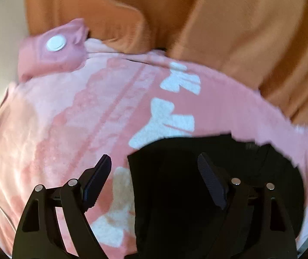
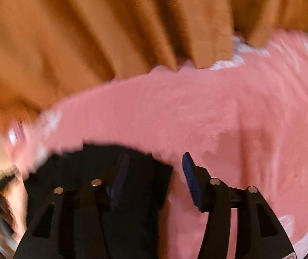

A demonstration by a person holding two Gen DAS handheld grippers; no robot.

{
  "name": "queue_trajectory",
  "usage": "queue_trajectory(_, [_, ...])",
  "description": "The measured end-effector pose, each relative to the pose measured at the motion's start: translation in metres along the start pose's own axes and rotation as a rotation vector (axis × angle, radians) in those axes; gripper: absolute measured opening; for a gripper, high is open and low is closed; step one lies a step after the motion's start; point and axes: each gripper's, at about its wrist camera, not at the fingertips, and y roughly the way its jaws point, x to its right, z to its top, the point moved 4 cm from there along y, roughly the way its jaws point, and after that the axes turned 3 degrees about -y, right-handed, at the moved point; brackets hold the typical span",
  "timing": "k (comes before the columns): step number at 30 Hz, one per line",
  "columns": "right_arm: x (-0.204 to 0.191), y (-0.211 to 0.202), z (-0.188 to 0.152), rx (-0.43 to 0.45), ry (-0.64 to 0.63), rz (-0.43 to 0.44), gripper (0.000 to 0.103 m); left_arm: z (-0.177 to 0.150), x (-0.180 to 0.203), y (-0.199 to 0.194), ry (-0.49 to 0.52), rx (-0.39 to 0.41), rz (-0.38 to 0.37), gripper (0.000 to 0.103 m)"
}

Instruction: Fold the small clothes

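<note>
1. Step in hand, as judged: a fold just laid. The black garment (image 1: 186, 185) lies on the pink blanket (image 1: 67, 129), before an orange curtain (image 1: 240, 32).
2. Left gripper (image 1: 154, 181) and right gripper (image 2: 154, 179) stand open above the garment, their pads off the cloth.
3. Next move: pinch an edge for another fold.
4. Containers: none visible.

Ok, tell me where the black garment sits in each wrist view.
Left wrist: black garment at bottom centre-right, lying on the pink blanket.
Right wrist: black garment at bottom left, its right edge near centre.
Shared landmark: orange curtain along the top.
</note>
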Motion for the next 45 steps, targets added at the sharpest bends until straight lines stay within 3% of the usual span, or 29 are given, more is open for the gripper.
queue_trajectory(3, [-0.016,0.016,-0.012,-0.054,-0.117,-0.04,0.055,-0.009,0.006,0.019,0.0,-0.068,-0.014,0.08])
queue_trajectory(6, [-0.023,0.034,-0.02,-0.106,-0.107,-0.009,0.055,-0.018,0.004,0.042,-0.077,-0.162,-0.033,0.078])
queue_trajectory(7, [-0.026,0.039,-0.022,-0.124,-0.107,-0.002,0.054,-0.019,0.002,0.045,-0.103,-0.172,-0.041,0.068])
queue_trajectory(8, [-0.029,0.047,-0.025,-0.148,-0.114,-0.012,0.051,-0.019,0.001,0.046,-0.119,-0.17,-0.043,0.053])
queue_trajectory(9, [-0.032,0.052,-0.027,-0.16,-0.127,-0.031,0.039,-0.015,0.002,0.042,-0.116,-0.154,-0.04,0.041])
queue_trajectory(10, [-0.035,0.053,-0.028,-0.16,-0.136,-0.038,0.016,-0.012,0.003,0.037,-0.104,-0.143,-0.039,0.015])
queue_trajectory(11, [-0.039,0.051,-0.027,-0.151,-0.142,-0.036,0.006,-0.009,0.004,0.028,-0.103,-0.125,-0.046,0.009])
queue_trajectory(14, [-0.053,0.011,-0.011,-0.011,-0.118,0.071,0.004,-0.001,-0.003,0.008,-0.14,-0.07,-0.095,0.008])
queue_trajectory(16, [-0.055,-0.008,-0.003,0.07,-0.131,0.069,0.004,-0.002,-0.014,0.02,-0.127,-0.071,-0.021,0.008])
queue_trajectory(17, [-0.05,-0.005,-0.002,0.069,-0.136,0.031,0.004,-0.004,-0.019,0.03,-0.137,-0.099,-0.001,0.007])
queue_trajectory(19, [-0.028,0.029,-0.011,-0.048,-0.102,-0.057,0.004,-0.012,-0.033,0.046,-0.195,-0.155,-0.001,0.007])
queue_trajectory(20, [-0.016,0.047,-0.021,-0.127,-0.058,-0.073,0.004,-0.011,-0.034,0.043,-0.199,-0.142,-0.011,0.006])
queue_trajectory(21, [-0.013,0.05,-0.024,-0.145,-0.027,-0.058,0.004,-0.008,-0.031,0.035,-0.174,-0.116,-0.012,0.006])
queue_trajectory(22, [-0.016,0.045,-0.022,-0.132,-0.02,-0.038,0.004,-0.004,-0.029,0.029,-0.14,-0.081,0.008,0.0])
queue_trajectory(24, [-0.028,0.023,-0.011,-0.049,-0.073,-0.01,0.004,-0.002,-0.032,0.032,-0.09,-0.06,0.098,0.0])
queue_trajectory(25, [-0.028,0.021,-0.008,-0.029,-0.108,-0.051,0.004,-0.004,-0.037,0.037,-0.097,-0.081,0.105,0.0])
queue_trajectory(28, [-0.007,0.055,-0.024,-0.171,-0.044,-0.088,0.004,-0.011,-0.042,0.036,-0.175,-0.143,0.007,0.0])
queue_trajectory(30, [-0.014,0.051,-0.022,-0.161,-0.068,-0.08,0.006,-0.01,-0.037,0.019,-0.175,-0.129,-0.063,0.003])
queue_trajectory(31, [-0.017,0.046,-0.018,-0.144,-0.076,-0.067,0.012,-0.013,-0.033,0.01,-0.156,-0.117,-0.075,0.02])
queue_trajectory(32, [-0.022,0.036,-0.014,-0.114,-0.079,-0.048,0.014,-0.016,-0.032,0.003,-0.138,-0.104,-0.078,0.046])
queue_trajectory(33, [-0.022,0.022,-0.013,-0.089,-0.086,-0.03,0.024,-0.022,-0.033,-0.005,-0.127,-0.086,-0.069,0.055])
queue_trajectory(34, [-0.023,0.014,-0.014,-0.08,-0.094,-0.018,0.038,-0.026,-0.032,-0.007,-0.121,-0.079,-0.071,0.057])
queue_trajectory(36, [-0.019,0.0,-0.022,-0.064,-0.108,-0.019,0.047,-0.035,-0.028,-0.007,-0.101,-0.102,-0.104,0.057])
queue_trajectory(41, [-0.007,0.014,-0.022,-0.085,-0.066,-0.017,0.047,-0.033,0.001,0.011,-0.058,-0.104,-0.101,0.057])
queue_trajectory(45, [-0.01,0.026,-0.017,-0.094,0.003,-0.007,0.048,-0.029,0.018,0.03,0.01,-0.076,-0.005,0.057])
